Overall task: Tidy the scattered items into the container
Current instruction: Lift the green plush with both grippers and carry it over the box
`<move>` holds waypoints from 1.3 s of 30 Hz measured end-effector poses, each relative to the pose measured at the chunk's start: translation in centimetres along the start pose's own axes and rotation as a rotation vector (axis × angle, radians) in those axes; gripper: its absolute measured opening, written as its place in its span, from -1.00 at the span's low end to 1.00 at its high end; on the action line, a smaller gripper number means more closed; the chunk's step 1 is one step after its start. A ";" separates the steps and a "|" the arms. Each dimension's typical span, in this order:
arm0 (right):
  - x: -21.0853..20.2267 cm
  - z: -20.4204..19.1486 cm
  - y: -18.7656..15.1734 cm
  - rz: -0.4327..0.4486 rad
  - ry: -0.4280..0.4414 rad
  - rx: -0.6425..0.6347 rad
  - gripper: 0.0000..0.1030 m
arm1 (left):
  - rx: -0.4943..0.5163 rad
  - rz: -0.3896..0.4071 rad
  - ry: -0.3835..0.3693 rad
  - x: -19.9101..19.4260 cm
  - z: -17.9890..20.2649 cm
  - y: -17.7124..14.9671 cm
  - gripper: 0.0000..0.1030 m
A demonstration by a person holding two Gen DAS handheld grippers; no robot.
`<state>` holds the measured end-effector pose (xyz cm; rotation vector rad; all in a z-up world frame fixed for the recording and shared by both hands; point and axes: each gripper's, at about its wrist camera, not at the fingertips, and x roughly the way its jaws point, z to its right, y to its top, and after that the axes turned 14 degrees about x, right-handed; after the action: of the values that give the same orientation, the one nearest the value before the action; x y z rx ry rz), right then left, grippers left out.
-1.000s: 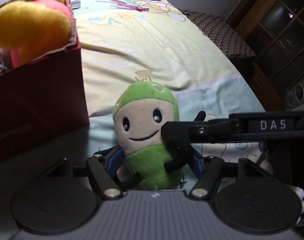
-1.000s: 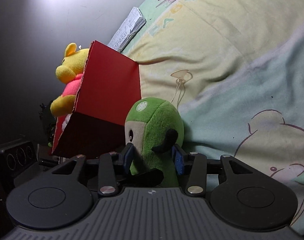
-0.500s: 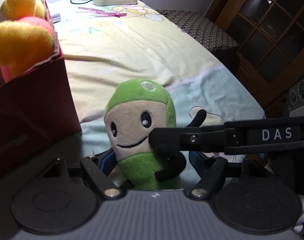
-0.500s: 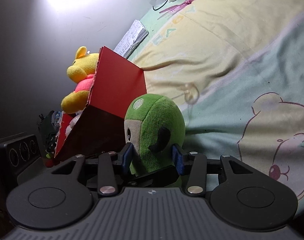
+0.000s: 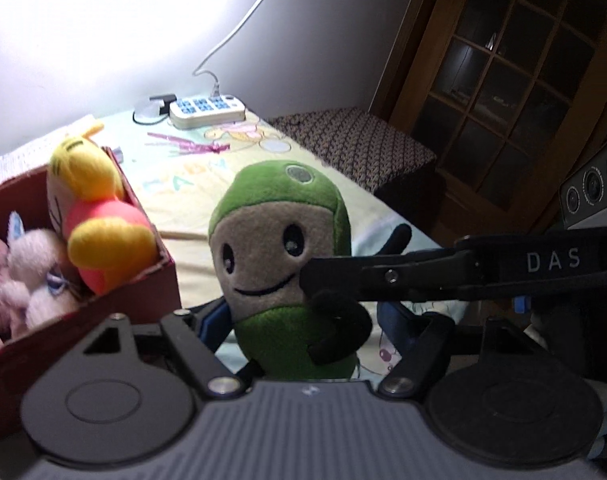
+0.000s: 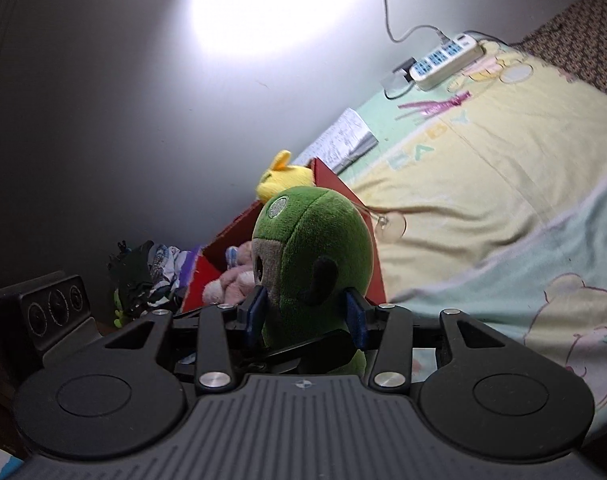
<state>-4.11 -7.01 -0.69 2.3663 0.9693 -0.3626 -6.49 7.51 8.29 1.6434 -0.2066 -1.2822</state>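
A green plush toy [image 5: 279, 216] with a beige smiling face hangs upright above the bed. My right gripper [image 6: 305, 308] is shut on it, blue pads [image 6: 257, 308] pressing its face and back. One right finger [image 5: 403, 276] crosses the toy's front in the left wrist view. My left gripper [image 5: 301, 316] stands open, its fingers wide on either side of the toy's lower body. The red box [image 5: 159, 292] sits just left of the toy. It holds a yellow bear [image 5: 99, 220] in a pink shirt and a pale pink plush [image 5: 35, 280].
A patterned bedsheet [image 5: 191, 184] covers the bed below. A white power strip [image 5: 207, 110] and an open notebook [image 6: 343, 140] lie by the wall. A dark stool [image 5: 351, 140] and a wooden glass-door cabinet [image 5: 503, 80] stand to the right. Clothes [image 6: 151, 272] are piled beyond the box.
Both grippers have risen from the bed with the green plush between them. The box has dropped lower in view, so its inside now shows.
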 end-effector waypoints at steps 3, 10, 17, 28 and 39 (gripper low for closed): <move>-0.1 -2.5 0.5 0.030 0.044 -0.067 -0.10 | 0.003 0.072 0.035 -2.5 -0.8 0.9 0.48; 2.4 -7.5 1.9 0.050 0.178 -0.179 -0.10 | -0.036 0.200 0.138 -7.2 -4.3 1.8 0.48; 7.7 -11.8 2.1 0.005 0.265 -0.266 -0.10 | -0.117 0.258 0.253 -10.8 -8.8 0.6 0.48; 16.9 -13.7 0.6 -0.123 0.278 -0.298 -0.10 | -0.246 0.201 0.366 -11.5 -15.8 -3.4 0.48; 20.2 -10.4 0.1 -0.203 0.137 -0.245 -0.09 | -0.290 0.052 0.292 -5.7 -18.7 -5.7 0.48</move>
<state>10.59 10.31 -1.07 2.0990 1.2473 -0.1481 3.78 24.92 6.33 1.5398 0.1097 -0.9674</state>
